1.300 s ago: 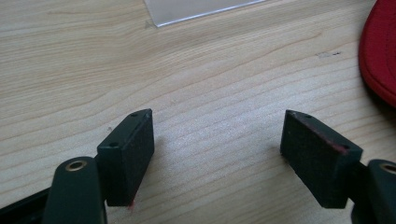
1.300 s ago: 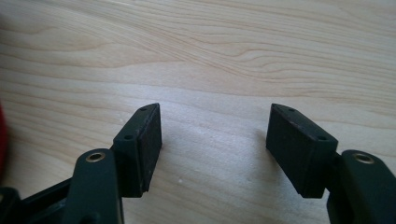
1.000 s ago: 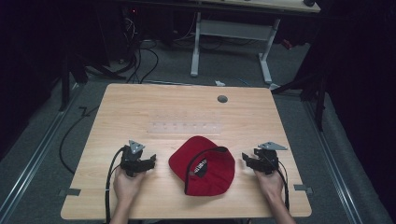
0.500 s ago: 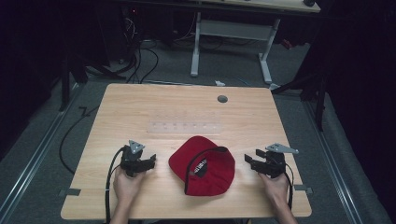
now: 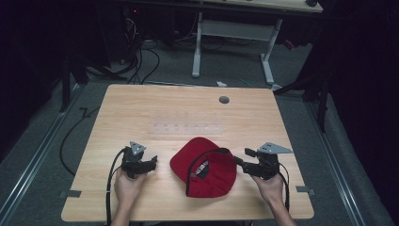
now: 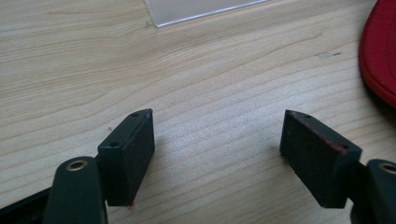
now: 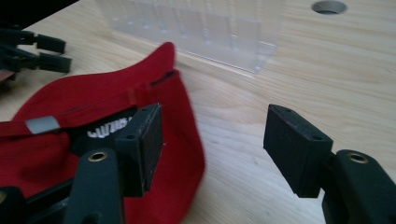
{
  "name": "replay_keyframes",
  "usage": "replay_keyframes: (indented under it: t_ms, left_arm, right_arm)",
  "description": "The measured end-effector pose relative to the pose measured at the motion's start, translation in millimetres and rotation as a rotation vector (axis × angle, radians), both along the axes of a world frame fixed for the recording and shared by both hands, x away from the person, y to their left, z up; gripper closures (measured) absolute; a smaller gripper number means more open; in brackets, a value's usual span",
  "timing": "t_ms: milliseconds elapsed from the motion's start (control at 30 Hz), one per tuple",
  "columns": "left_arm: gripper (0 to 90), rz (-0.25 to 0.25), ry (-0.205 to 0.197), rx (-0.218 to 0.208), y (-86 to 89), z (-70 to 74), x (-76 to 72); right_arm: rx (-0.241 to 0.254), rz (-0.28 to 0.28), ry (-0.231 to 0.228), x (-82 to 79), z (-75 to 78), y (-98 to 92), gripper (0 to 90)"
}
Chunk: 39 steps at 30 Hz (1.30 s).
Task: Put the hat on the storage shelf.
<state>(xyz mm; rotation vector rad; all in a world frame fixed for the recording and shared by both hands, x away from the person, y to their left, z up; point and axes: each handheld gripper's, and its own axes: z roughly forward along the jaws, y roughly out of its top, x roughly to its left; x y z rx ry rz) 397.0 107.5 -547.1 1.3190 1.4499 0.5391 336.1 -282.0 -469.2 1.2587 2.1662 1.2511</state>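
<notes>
A red cap lies upside down at the front middle of the wooden table, its black inner label showing. My left gripper rests to the cap's left, pointing at it; in the left gripper view its jaws stand open over bare wood, with the cap's edge at the right. My right gripper hovers at the cap's right side, open. In the right gripper view one of its jaws hangs over the cap and the other over bare wood; nothing is gripped.
A clear plastic rack lies just behind the cap, also in the right gripper view as the rack. A round cable hole sits at the back right of the table. A second desk's legs stand on the floor beyond.
My right gripper has lifted a little off the table beside the cap. The left gripper and the cap have stayed where they were.
</notes>
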Motion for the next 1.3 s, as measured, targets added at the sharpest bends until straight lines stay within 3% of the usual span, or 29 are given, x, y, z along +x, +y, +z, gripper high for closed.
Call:
replay_keyframes:
  t_ms: [100,300,433,533,567,767,800,1033,1300]
  left_arm:
    - [26.3,-0.005,0.0,0.0,-0.4,0.0,-0.5]
    - [26.4,-0.013,0.0,-0.001,-0.8,0.0,-1.0]
    - [26.4,-0.012,-0.001,-0.002,-0.9,0.0,-0.9]
    - [26.4,-0.011,0.0,-0.001,-0.9,0.0,-0.9]
    - [26.4,-0.009,0.0,-0.001,-0.7,0.0,-0.6]
    - [26.4,-0.009,0.0,-0.001,-0.9,0.0,-1.5]
    - [26.4,-0.009,0.0,-0.002,-0.8,0.1,-1.4]
    - [26.4,-0.012,0.001,-0.002,-0.7,0.1,-1.5]
    - [26.5,-0.014,0.001,-0.002,-1.0,0.1,-1.6]
  right_arm:
    - [-0.014,0.023,0.004,4.1,0.8,8.9,37.3]
    - [0.021,0.076,0.044,24.1,-10.0,32.1,37.4]
    - [-0.007,0.106,0.074,41.4,-20.2,46.3,38.4]
    - [-0.003,0.111,0.088,47.3,-28.5,49.4,41.1]
    - [0.012,0.125,0.113,53.6,-37.2,51.9,45.6]
    - [-0.05,0.168,0.109,52.3,-40.8,56.6,59.4]
    - [-0.072,0.177,0.115,52.1,-42.8,55.7,66.4]
    - [-0.03,0.205,0.132,50.0,-46.0,49.0,79.2]
    - [-0.001,0.207,0.147,46.6,-40.4,45.5,83.3]
